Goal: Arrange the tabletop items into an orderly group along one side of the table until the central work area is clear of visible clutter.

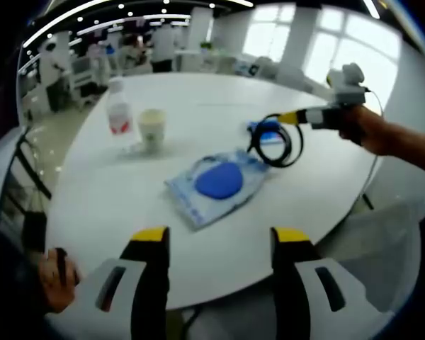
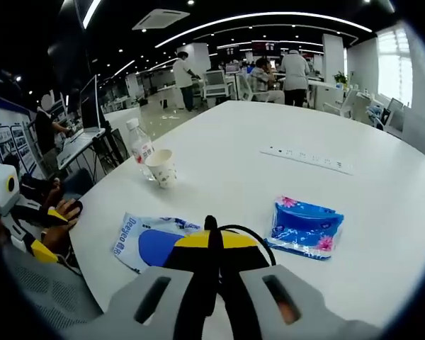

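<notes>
On the white round table [image 1: 198, 92] lies a clear pack holding a blue pad [image 1: 216, 183], also seen in the right gripper view [image 2: 145, 244]. A water bottle [image 1: 118, 113] [image 2: 138, 145] and a paper cup [image 1: 152, 129] [image 2: 161, 168] stand together near the table's edge. My right gripper [image 1: 292, 118] [image 2: 212, 241] is shut on a coiled black cable [image 1: 278, 145] [image 2: 261, 239], which hangs just above a blue tissue pack [image 1: 265, 131] [image 2: 304, 227]. My left gripper [image 1: 220, 237] is open and holds nothing, at the table edge short of the blue pad pack.
A white power strip [image 2: 308, 159] lies flat farther out on the table. Chairs [image 1: 25, 177] stand around the rim. People work at desks [image 2: 283, 71] in the background. A hand holding my left gripper [image 2: 42, 244] shows beside the table.
</notes>
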Demonstrator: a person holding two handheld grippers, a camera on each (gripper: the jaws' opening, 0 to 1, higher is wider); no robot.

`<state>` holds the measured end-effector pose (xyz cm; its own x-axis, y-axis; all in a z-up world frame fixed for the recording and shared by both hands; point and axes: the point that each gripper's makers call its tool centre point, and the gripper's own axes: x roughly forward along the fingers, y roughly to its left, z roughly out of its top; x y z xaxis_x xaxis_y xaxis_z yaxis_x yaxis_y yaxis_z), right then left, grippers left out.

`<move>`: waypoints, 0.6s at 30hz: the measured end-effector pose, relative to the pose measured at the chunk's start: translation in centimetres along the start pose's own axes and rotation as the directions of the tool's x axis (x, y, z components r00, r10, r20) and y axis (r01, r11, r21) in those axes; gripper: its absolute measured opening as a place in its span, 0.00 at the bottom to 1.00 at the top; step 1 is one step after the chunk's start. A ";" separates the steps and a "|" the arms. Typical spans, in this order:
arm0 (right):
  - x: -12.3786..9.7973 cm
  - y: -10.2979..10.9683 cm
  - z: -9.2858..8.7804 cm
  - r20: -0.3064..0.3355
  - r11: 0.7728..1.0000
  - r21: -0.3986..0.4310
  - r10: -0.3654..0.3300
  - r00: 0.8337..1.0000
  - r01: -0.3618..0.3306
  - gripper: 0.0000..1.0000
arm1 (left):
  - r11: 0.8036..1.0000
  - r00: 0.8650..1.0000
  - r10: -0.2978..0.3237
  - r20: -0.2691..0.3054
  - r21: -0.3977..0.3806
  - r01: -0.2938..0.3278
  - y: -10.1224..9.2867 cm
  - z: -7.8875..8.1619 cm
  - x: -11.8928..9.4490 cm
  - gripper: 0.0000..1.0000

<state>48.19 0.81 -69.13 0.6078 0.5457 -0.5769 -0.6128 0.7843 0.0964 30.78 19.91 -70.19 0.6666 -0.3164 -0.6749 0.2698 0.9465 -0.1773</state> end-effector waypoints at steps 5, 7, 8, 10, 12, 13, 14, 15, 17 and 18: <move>-0.5 -1.0 -0.8 -0.018 1.000 0.001 -0.013 1.000 0.013 0.02 | 1.000 1.000 0.000 -0.001 0.002 0.000 0.0 0.0 0.0 0.54; -0.8 -1.4 -0.9 -0.015 1.000 0.014 -0.020 1.000 0.020 0.02 | 1.000 1.000 -0.001 -0.004 0.003 0.001 0.0 0.0 0.0 0.54; -0.8 -1.6 -0.9 -0.014 1.000 0.018 -0.022 1.000 0.023 0.02 | 1.000 1.000 -0.001 -0.004 0.004 0.001 0.0 0.0 0.0 0.54; -0.8 -1.7 -1.0 -0.014 0.999 0.023 -0.025 1.000 0.025 0.02 | 1.000 1.000 -0.004 -0.006 0.007 0.004 -0.1 -0.1 0.1 0.54; -0.8 -1.7 -1.0 -0.015 0.999 0.025 -0.026 1.000 0.027 0.02 | 1.000 1.000 -0.005 -0.009 0.010 0.005 -0.1 -0.1 0.1 0.54; -0.8 -1.8 -1.0 -0.014 0.999 0.026 -0.026 1.000 0.026 0.02 | 1.000 1.000 -0.006 -0.009 0.010 0.006 -0.2 -0.1 0.1 0.54; -0.8 -1.8 -1.0 -0.012 0.999 0.031 -0.029 1.000 0.029 0.02 | 1.000 1.000 -0.006 -0.010 0.011 0.006 -0.2 -0.1 0.1 0.54; -0.8 -1.9 -1.0 -0.011 0.999 0.033 -0.031 0.999 0.031 0.02 | 1.000 1.000 -0.006 -0.011 0.012 0.006 -0.2 -0.1 0.1 0.54; -0.8 -1.9 -1.1 -0.011 0.999 0.036 -0.032 0.999 0.032 0.02 | 1.000 1.000 -0.007 -0.011 0.011 0.007 -0.2 -0.1 0.1 0.54; -0.9 -1.9 -1.1 -0.012 0.999 0.036 -0.032 0.999 0.033 0.02 | 1.000 1.000 -0.007 -0.011 0.011 0.007 -0.2 -0.1 0.1 0.54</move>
<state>48.26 -1.44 -69.70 0.6213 0.5167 -0.5891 -0.5739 0.8119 0.1070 30.72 19.70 -70.33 0.6570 -0.3224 -0.6815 0.2823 0.9434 -0.1741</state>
